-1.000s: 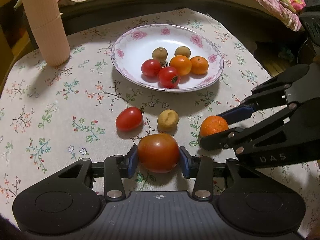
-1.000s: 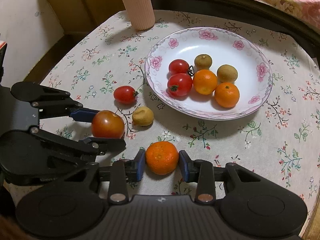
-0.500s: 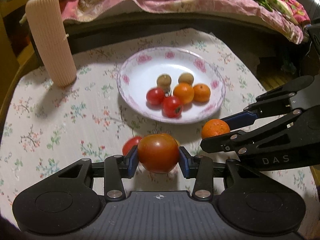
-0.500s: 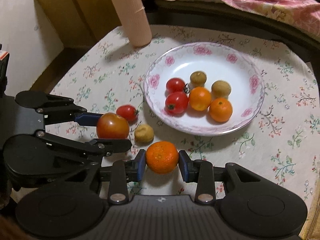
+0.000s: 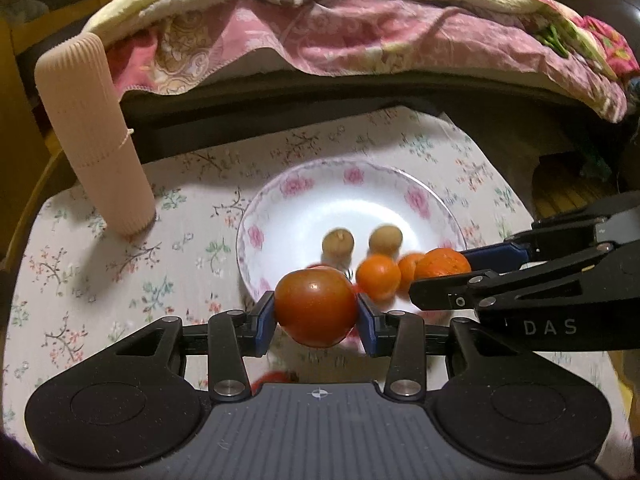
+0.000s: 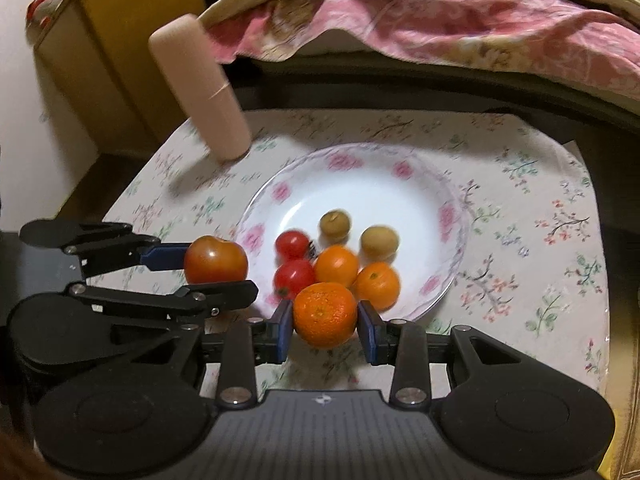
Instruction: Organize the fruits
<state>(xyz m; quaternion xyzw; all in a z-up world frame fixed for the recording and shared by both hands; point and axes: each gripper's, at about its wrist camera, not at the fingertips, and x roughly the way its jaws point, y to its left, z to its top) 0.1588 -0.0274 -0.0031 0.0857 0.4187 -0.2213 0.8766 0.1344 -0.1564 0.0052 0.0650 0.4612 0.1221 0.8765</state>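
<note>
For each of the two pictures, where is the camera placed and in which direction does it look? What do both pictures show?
Left wrist view: sits on the left hand-held gripper, looking forward over its held tomato to the plate; the right hand-held gripper enters from the right.
Right wrist view: sits on the right hand-held gripper, looking forward over its held orange to the plate; the left hand-held gripper enters from the left.
Shared: plate, both held fruits, pink ribbed cylinder, floral tablecloth.

Floral tablecloth (image 5: 120, 264) on table; pink quilt (image 5: 360, 40) heaped on dark furniture behind; yellow wooden cabinet (image 6: 120, 40) against white wall (image 6: 24, 128).
</note>
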